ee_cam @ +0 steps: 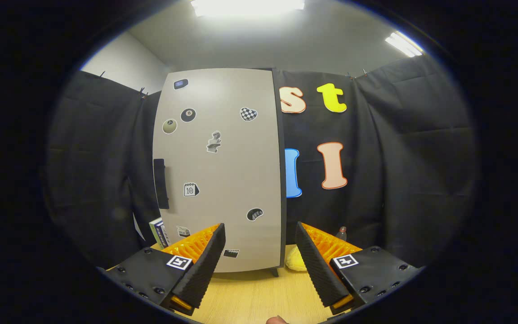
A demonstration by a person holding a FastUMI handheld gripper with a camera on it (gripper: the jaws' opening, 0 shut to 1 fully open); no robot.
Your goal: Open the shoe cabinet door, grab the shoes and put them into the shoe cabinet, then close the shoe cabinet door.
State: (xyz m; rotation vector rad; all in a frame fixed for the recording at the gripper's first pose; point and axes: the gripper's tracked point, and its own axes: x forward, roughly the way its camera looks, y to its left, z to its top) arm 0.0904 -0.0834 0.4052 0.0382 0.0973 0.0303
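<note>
I am holding my gripper [259, 252] spread and empty before the shut shoe cabinet door [218, 166], a yellow shoe [296, 261] lying just beyond my right finger, outside the cabinet.

Cabinet door [223, 171]: smooth, matt board with a faint sheen at 12 o'clock; glossy paper-like stickers [214, 142] dot its face, and a matt dark handle [161, 183] sits at its 9 o'clock edge. Table [259, 294]: pale wood grain, satin finish. Booth wall [412, 171]: matt, creased cloth. Gripper [260, 245], fingers apart with nothing between them: ribbed, rubbery-looking pads [205, 267] on matt plastic bodies. Soft, fuzzy-looking yellow thing [296, 261] lies beside the door's 5 o'clock corner.
</note>
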